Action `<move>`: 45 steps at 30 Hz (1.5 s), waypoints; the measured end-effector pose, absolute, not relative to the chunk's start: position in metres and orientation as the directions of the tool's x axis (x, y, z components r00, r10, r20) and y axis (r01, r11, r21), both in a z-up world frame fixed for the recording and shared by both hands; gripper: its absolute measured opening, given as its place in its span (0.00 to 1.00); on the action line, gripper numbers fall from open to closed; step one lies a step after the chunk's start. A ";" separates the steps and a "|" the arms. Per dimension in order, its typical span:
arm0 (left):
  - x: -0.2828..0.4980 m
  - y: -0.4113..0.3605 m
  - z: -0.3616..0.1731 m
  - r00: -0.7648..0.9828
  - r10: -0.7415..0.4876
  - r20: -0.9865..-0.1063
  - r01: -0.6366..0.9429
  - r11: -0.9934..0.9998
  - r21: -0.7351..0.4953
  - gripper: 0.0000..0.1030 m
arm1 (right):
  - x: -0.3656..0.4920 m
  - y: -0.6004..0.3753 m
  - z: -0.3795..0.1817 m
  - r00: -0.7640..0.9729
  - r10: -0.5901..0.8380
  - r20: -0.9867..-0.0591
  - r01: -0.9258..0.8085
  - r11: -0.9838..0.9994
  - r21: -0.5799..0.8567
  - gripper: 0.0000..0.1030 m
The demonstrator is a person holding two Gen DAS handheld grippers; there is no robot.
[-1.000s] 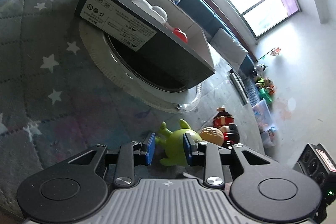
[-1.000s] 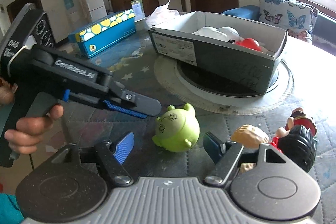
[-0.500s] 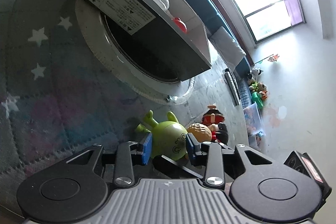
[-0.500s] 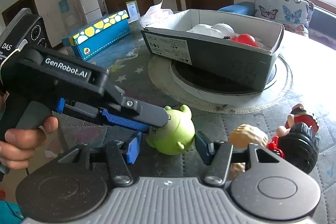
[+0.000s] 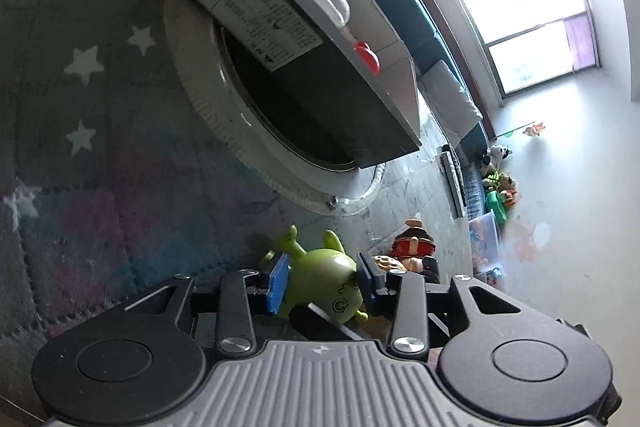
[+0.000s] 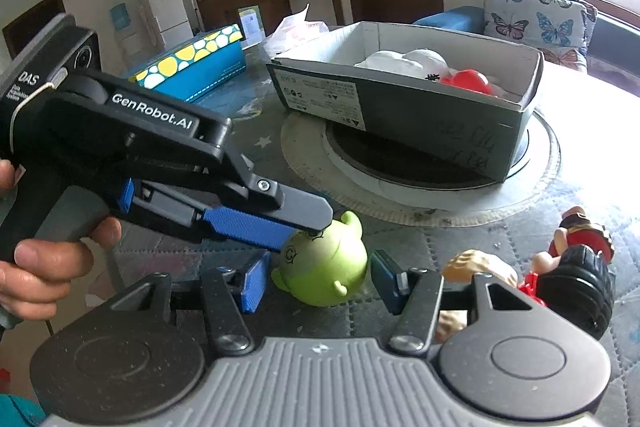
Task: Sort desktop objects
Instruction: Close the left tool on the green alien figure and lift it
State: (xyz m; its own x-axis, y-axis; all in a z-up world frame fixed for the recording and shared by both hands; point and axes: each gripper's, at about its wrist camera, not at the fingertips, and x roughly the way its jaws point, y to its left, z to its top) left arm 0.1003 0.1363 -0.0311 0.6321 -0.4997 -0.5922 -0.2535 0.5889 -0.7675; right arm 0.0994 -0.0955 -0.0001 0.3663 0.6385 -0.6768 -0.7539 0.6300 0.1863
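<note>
Big picture first: your cardboard box (image 6: 404, 107) sits on the round turntable (image 6: 424, 203) in the middle of the star-print cloth (image 5: 100, 131), already holding a white toy and a red one, so that looks like the drop spot. In front of it, on the cloth, lies the green alien toy (image 6: 324, 263), and both tools are crowding it. Your left gripper (image 5: 320, 279) has its blue pads spread on either side of the toy's round body; whether they touch it I can't tell. Your right gripper (image 6: 316, 279) is spread wide too, pads flanking the same toy with clear gaps. That's the risk: two tools on one small, smooth, rounded thing. Squeeze off-centre and it may squirt out sideways, or the fingers may knock each other. Smaller worry: the red-and-black figure (image 6: 576, 259) and the tan-headed toy (image 6: 476, 267) lie just beside your right pad, easy to nudge.
</note>
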 end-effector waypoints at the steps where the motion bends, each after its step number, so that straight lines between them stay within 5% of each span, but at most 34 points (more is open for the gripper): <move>1: 0.100 0.136 -0.031 0.632 -0.500 -0.592 -0.255 0.587 -0.768 0.40 | 0.100 -0.095 0.000 0.367 0.636 -0.678 -0.752 0.632 0.186 0.55; 45: 0.115 0.131 0.010 0.665 -0.474 -0.577 -0.170 0.656 -0.735 0.41 | 0.105 -0.091 0.028 0.429 0.636 -0.641 -0.733 0.660 0.164 0.47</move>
State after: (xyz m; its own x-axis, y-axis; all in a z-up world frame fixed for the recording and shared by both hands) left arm 0.1145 0.1313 0.0098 0.6654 -0.4735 -0.5771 -0.1704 0.6563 -0.7350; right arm 0.1049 -0.0911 0.0279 0.4293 0.6358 -0.6414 -0.7330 0.6602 0.1638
